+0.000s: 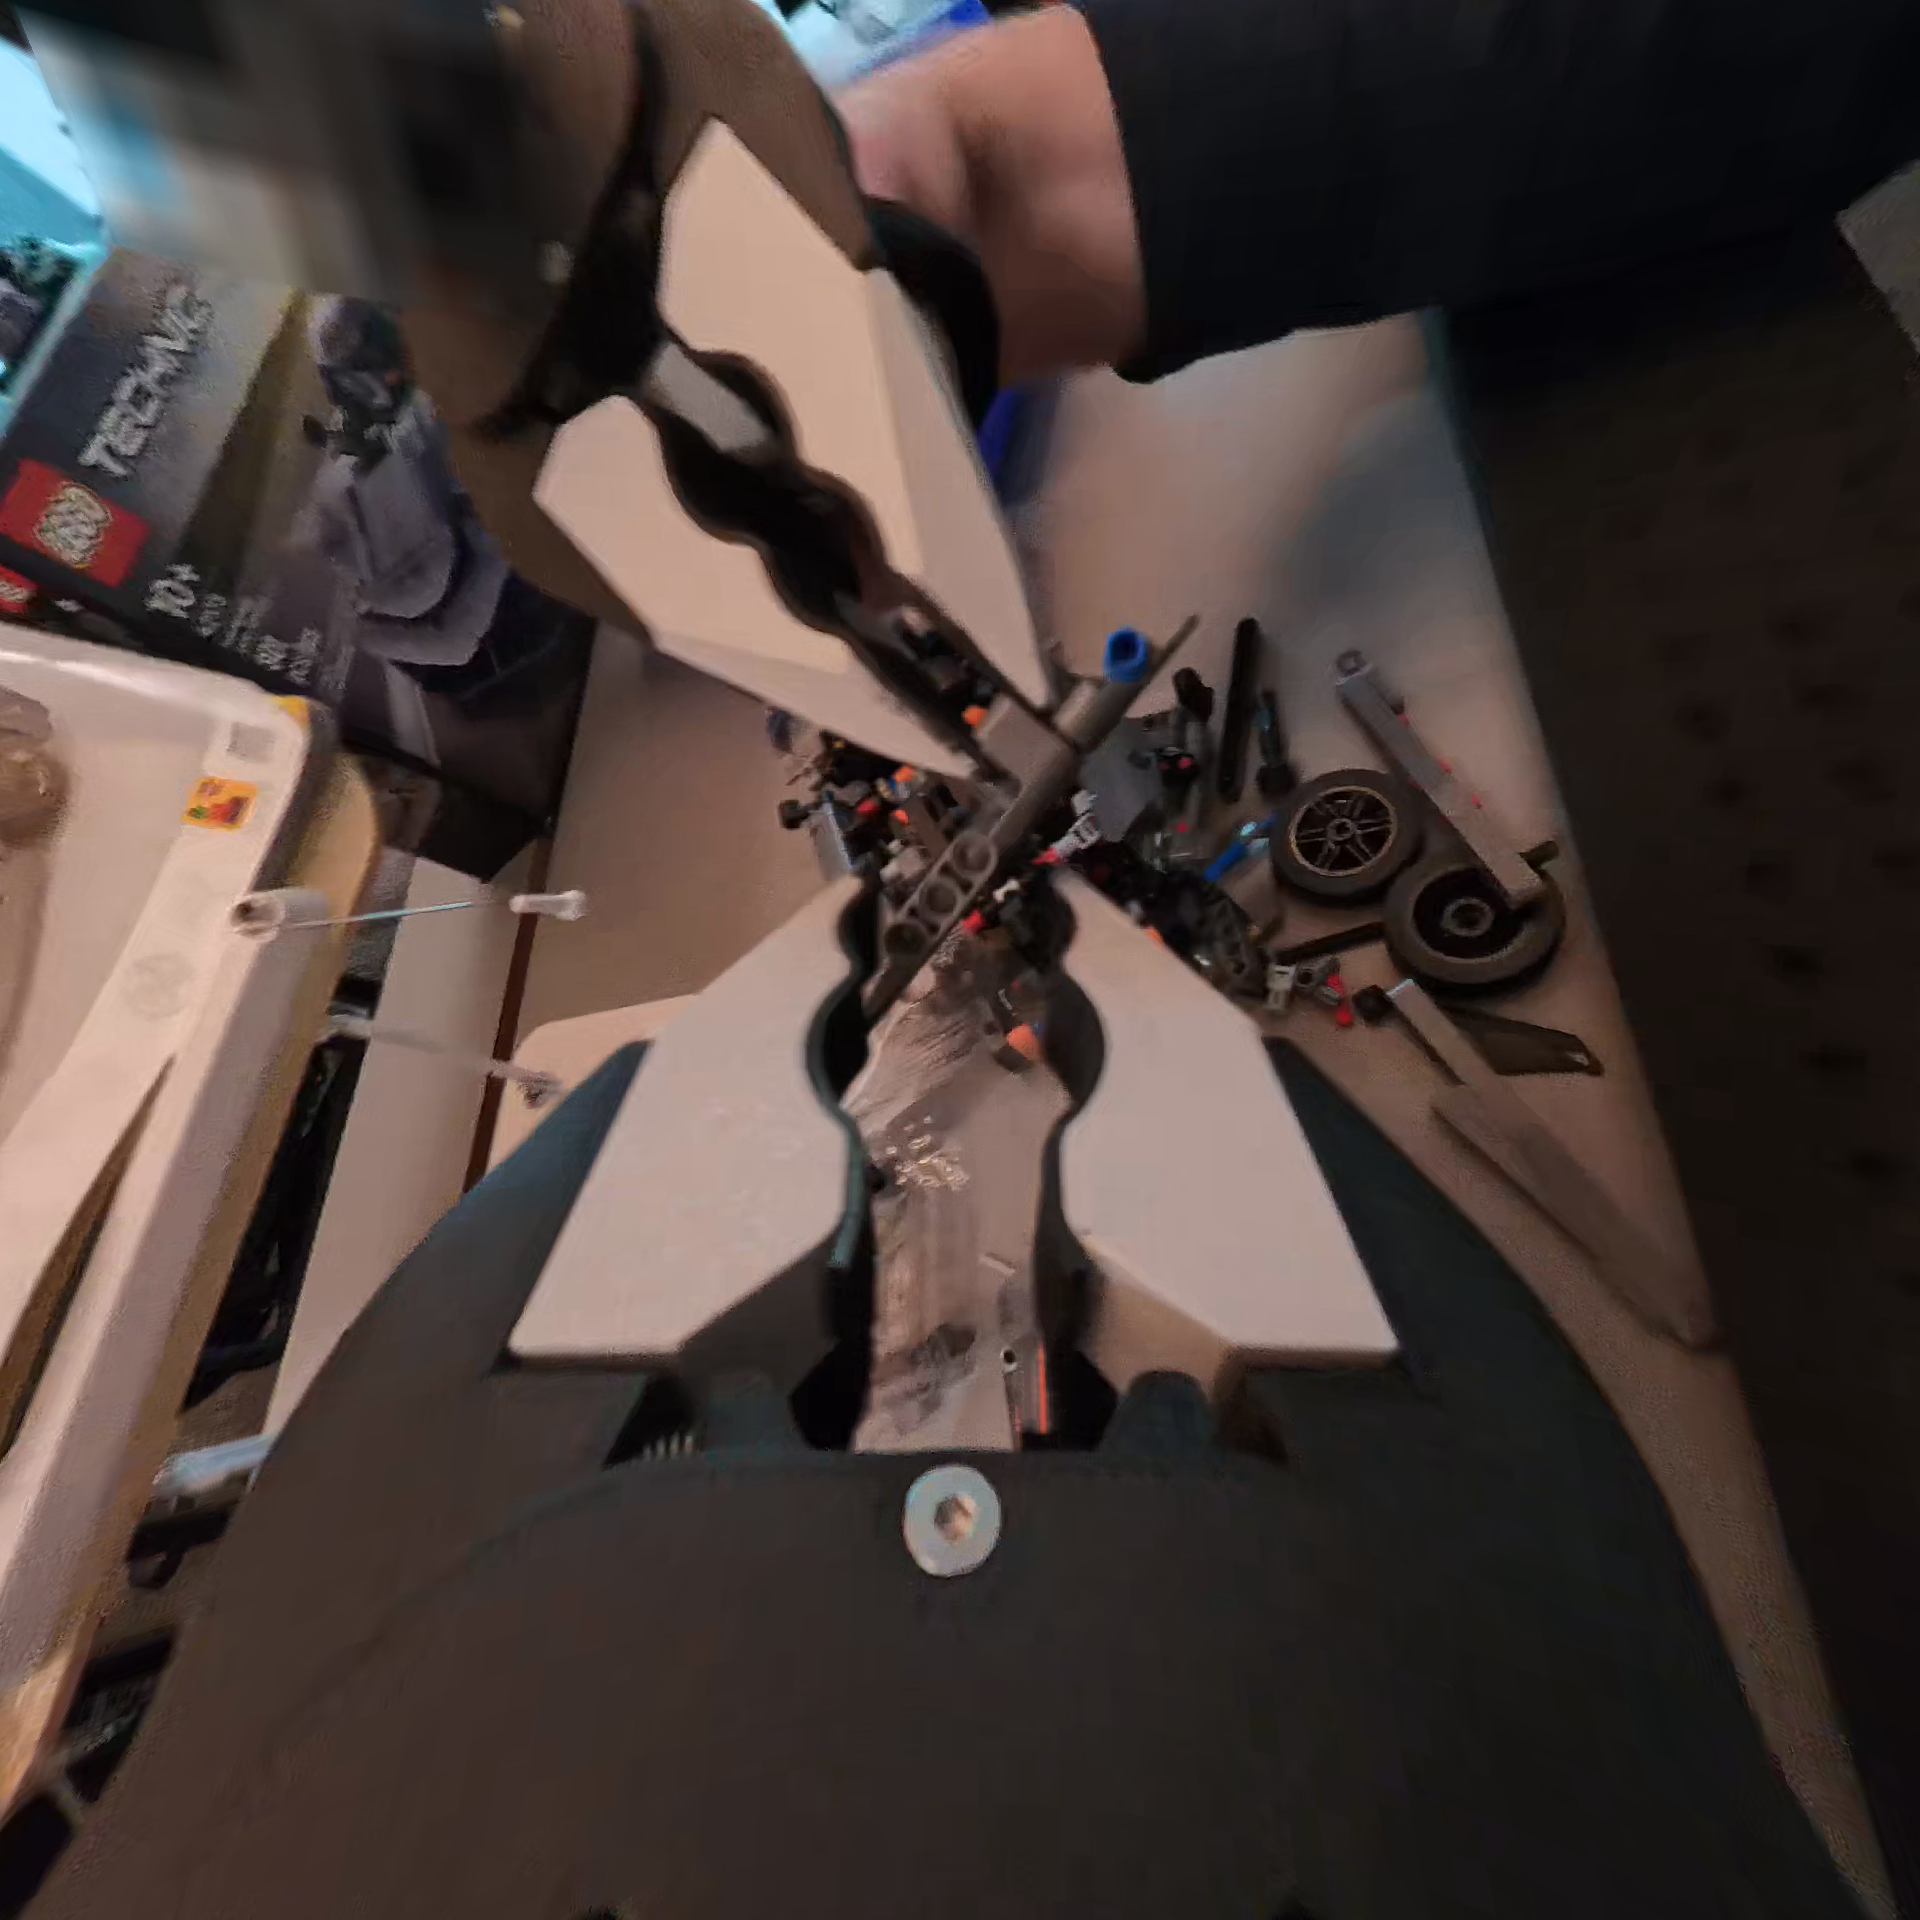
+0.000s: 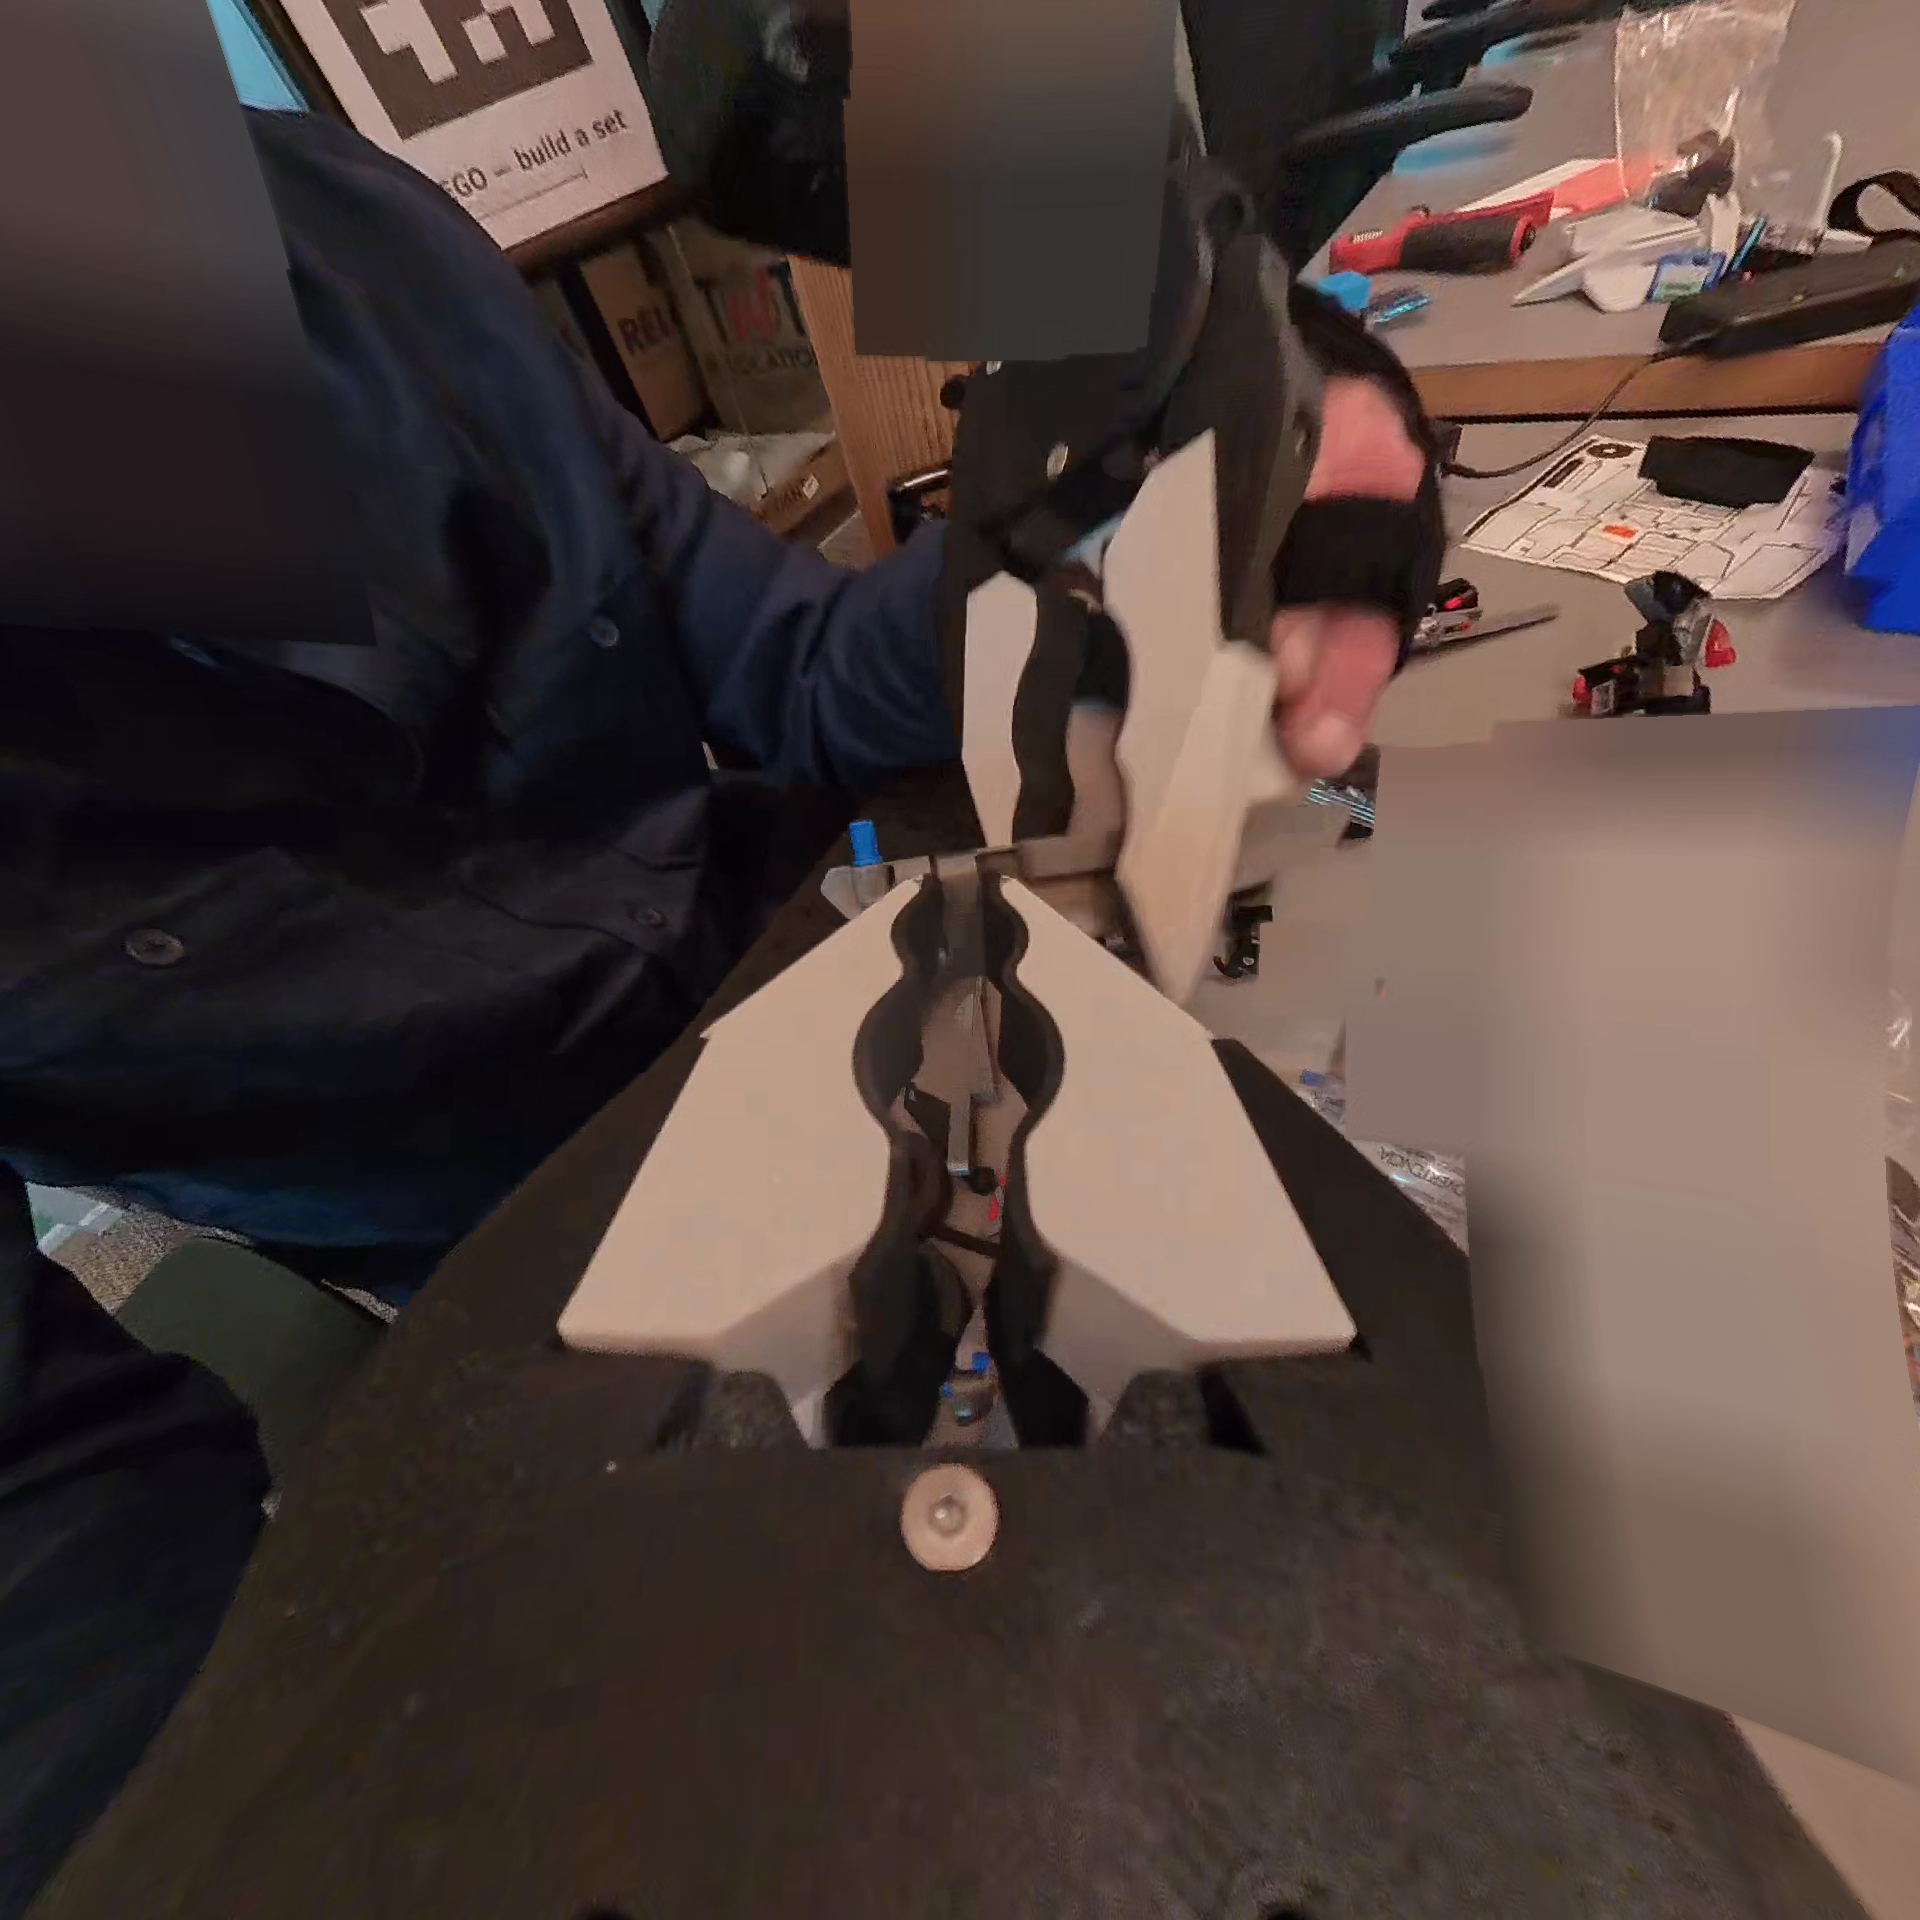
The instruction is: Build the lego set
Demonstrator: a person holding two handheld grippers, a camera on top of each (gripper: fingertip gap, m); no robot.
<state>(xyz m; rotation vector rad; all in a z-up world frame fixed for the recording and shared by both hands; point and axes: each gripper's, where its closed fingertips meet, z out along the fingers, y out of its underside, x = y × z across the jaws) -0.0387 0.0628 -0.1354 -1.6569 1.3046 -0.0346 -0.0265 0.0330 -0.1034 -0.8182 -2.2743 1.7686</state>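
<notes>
A grey lego beam assembly [image 1: 940, 899] with a blue pin [image 1: 1125, 657] at one end is held in the air between both grippers. My left gripper [image 1: 961, 894] has its jaws partly closed around the holed beam. My right gripper [image 1: 1029, 738] comes in from the upper left, shut on the other part. In the right wrist view my right gripper [image 2: 961, 883] pinches a thin grey piece, the blue pin [image 2: 862, 840] sticks up at the left, and my left gripper [image 2: 1075, 904] grips the beam [image 2: 1055, 864] from above.
A pile of loose lego parts [image 1: 1153, 831] and two black wheels [image 1: 1345, 831] lie on the table below. A clear plastic bag [image 1: 914, 1101] lies nearer. A lego box [image 1: 156, 447] and a white bin [image 1: 125, 935] stand left. An instruction sheet [image 2: 1652, 509] and a small built model [image 2: 1652, 644] lie right. Less than 4 cm separates the two grippers' tips.
</notes>
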